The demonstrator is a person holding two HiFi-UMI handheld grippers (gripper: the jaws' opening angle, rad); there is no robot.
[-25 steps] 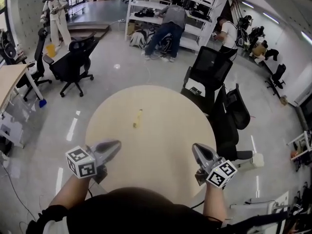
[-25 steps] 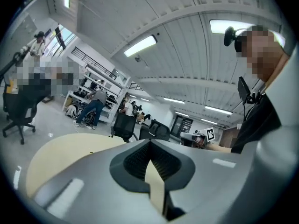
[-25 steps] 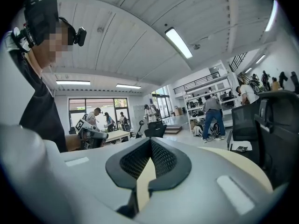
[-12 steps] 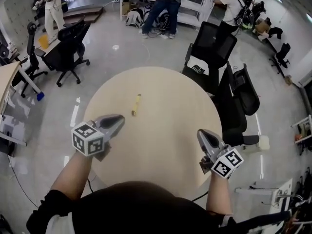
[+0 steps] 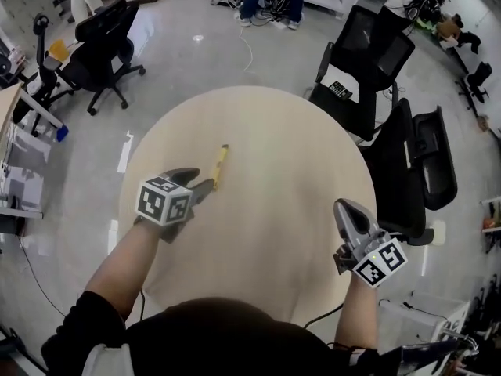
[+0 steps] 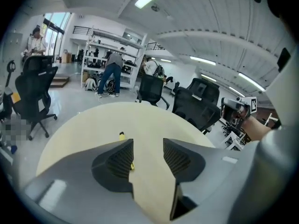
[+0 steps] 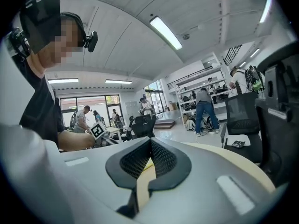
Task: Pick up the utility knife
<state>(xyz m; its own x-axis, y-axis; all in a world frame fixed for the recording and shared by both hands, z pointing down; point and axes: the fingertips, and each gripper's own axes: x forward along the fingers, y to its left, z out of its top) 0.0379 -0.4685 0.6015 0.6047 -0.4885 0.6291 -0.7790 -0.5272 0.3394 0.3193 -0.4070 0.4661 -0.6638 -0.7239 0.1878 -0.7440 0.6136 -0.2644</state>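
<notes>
The yellow utility knife [image 5: 220,163] lies on the round beige table [image 5: 297,178], left of its middle. My left gripper [image 5: 205,188] hovers just short of the knife's near end, its jaws opening with only bare table between them. In the left gripper view the knife [image 6: 122,136] shows past the left finger [image 6: 119,160], which hides most of it, while the left gripper [image 6: 148,143] stands apart. My right gripper [image 5: 344,207] is over the table's right edge, away from the knife. In the right gripper view the right gripper [image 7: 150,141] is shut and holds nothing.
Black office chairs [image 5: 395,124] crowd the table's far right side, and another chair [image 5: 102,49] stands on the floor at the far left. A desk edge [image 5: 9,108] is at the left. People stand by shelving [image 6: 110,50] far behind.
My left gripper moved forward and down toward the knife, and its jaws went from shut to parted. The right gripper moved forward along the table's right side, still shut.
</notes>
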